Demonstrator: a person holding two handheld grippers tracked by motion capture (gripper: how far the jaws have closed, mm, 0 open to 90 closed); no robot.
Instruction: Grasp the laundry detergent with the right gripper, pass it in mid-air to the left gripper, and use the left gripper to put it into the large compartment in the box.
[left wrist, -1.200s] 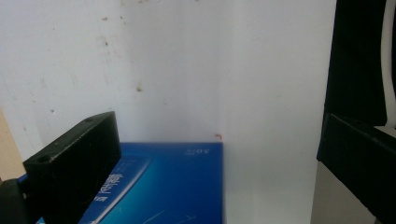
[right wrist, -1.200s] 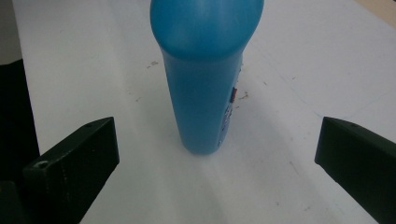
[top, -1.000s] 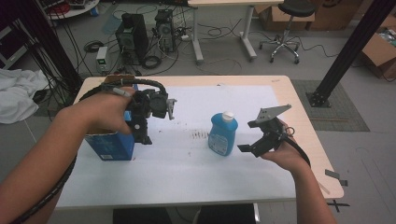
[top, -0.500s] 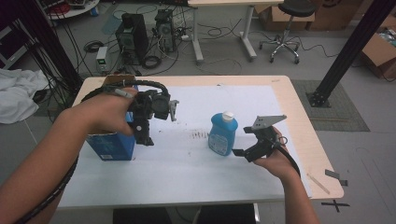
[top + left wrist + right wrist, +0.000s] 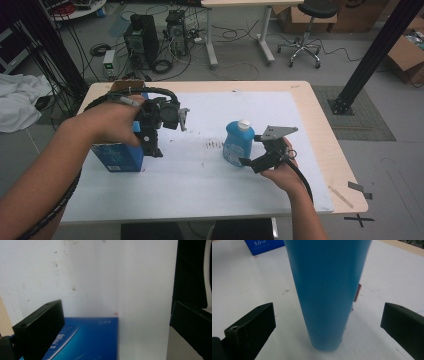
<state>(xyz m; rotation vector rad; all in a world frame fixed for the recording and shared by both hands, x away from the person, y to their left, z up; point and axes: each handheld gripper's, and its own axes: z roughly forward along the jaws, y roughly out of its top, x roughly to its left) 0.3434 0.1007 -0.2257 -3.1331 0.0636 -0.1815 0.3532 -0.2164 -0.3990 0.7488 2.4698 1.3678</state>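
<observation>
Bottle point(image 5: 328, 293) stands between my right gripper point(image 5: 255, 159) jaws, spread wide.
Next, close them; my left gripper point(image 5: 150, 145), also spread, hovers over the blue box point(image 5: 117, 157).

Even, bright indoor light; soft shadows; close-up gripper views slightly blurred.

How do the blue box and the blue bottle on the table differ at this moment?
The blue box is a flat-sided carton at the table's left; the blue bottle is rounded, white-capped and stands near the middle. The left gripper hangs open above the box's edge, while the right gripper is level with the bottle, open jaws either side. Both are blue, stand on the white sheet and are ungripped.
</observation>
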